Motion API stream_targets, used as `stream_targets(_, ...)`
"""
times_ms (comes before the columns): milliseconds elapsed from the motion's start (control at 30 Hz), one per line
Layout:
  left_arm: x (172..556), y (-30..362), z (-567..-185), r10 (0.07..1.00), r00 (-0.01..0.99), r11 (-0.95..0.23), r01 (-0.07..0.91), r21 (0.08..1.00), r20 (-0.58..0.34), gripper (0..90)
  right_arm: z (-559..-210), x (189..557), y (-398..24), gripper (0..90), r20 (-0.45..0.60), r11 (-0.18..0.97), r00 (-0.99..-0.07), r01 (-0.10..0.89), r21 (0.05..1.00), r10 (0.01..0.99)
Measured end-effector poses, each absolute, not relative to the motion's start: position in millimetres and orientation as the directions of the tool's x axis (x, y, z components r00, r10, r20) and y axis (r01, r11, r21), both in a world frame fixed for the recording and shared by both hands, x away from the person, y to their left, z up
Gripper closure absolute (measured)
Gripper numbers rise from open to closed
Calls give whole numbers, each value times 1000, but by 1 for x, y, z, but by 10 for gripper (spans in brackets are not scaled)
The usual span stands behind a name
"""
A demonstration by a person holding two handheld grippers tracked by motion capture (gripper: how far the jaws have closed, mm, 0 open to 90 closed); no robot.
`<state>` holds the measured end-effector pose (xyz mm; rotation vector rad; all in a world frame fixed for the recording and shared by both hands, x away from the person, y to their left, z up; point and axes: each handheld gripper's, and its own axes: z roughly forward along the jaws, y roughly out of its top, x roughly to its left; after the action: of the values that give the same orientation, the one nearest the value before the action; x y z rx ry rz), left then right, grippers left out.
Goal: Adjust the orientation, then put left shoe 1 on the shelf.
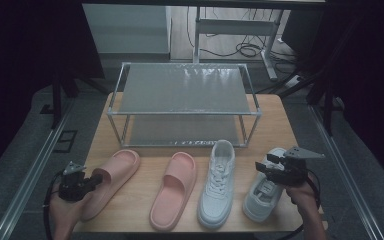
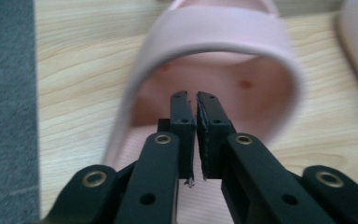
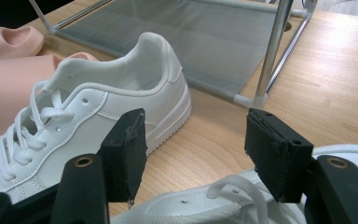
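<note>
A: While the left hand-held gripper (image 2: 192, 100) hovers nearly shut at the strap of the left pink slide (image 1: 111, 180), nothing sits between its pads.

B: And the right?

A: The right hand-held gripper (image 3: 193, 154) gapes wide over the right white sneaker (image 1: 264, 186), which lies at the counter (image 1: 130, 200) front edge, before the two-tier shoe rack (image 1: 184, 102).

B: Best approach?

A: Probably lower the jaws astride the sneaker's collar, then close squarely.
</note>
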<state>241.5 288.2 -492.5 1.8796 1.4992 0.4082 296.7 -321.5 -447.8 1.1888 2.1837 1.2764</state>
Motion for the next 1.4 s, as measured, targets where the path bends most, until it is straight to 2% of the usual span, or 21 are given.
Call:
stream_targets(133, 235, 277, -478, 924, 329, -91, 685, 723, -195, 787, -447, 296, -323, 391, 116, 232, -583, 487, 842, 804)
stream_targets(200, 234, 270, -470, 915, 354, -105, 670, 735, -191, 711, -446, 295, -323, 391, 116, 230, -584, 485, 844, 804)
stream_targets(333, 232, 257, -460, 899, 395, -121, 640, 759, -190, 629, -445, 293, -320, 391, 108, 237, -594, 473, 849, 797)
stream_targets(600, 225, 253, -465, 905, 377, -105, 646, 756, -196, 518, -446, 293, -319, 392, 107, 237, -597, 469, 851, 795)
stream_targets(933, 222, 257, -471, 910, 361, -100, 669, 737, -203, 462, -438, 288, -306, 391, 97, 250, -637, 431, 867, 764)
stream_targets(1400, 234, 251, -492, 914, 345, -96, 693, 714, -212, 461, -434, 283, -304, 391, 81, 256, -641, 414, 873, 763)
